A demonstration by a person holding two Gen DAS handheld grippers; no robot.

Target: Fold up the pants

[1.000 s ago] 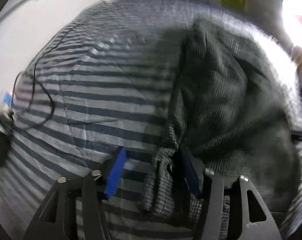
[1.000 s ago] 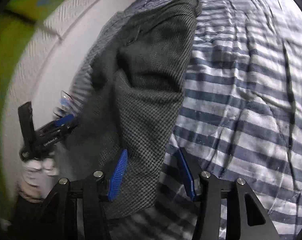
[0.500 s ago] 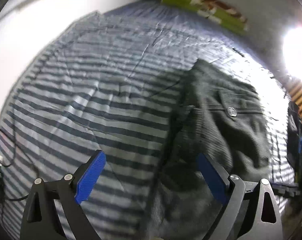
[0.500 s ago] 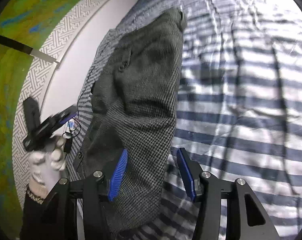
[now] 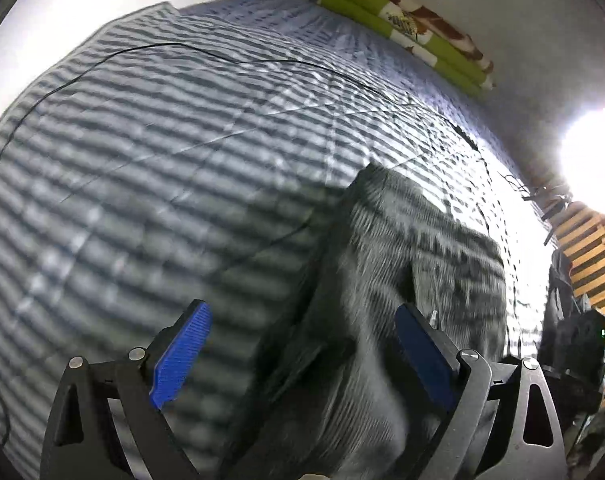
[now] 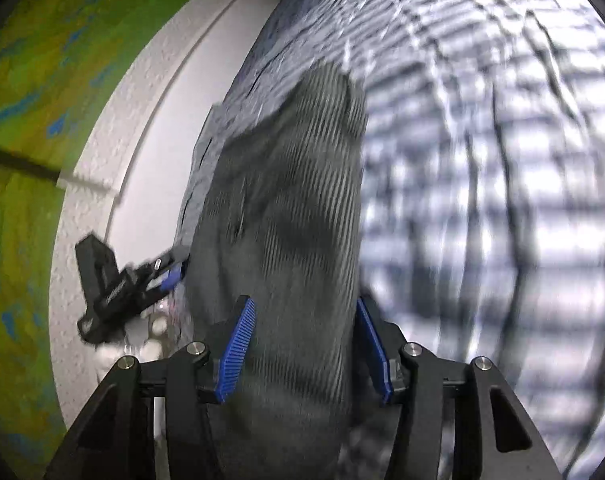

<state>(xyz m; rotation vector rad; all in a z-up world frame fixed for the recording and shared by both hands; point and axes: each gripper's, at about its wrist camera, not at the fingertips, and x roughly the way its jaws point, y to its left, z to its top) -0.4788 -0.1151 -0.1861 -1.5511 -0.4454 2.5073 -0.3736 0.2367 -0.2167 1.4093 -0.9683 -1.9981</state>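
Both views are fisheye, curved hard at the dark rims. Left wrist view: a blown-out lamp (image 5: 594, 164) glares at right; a broad shadow falls on the striped bedspread (image 5: 150, 152). Motion blur smears the pants (image 5: 414, 264) and stripes. Right wrist view is blurred throughout, brightest upper right.

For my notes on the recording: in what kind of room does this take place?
Probably a bedroom. The grey pants lie on a bed with a striped cover, folded green bedding sits at its far edge, and a wall runs beside it.
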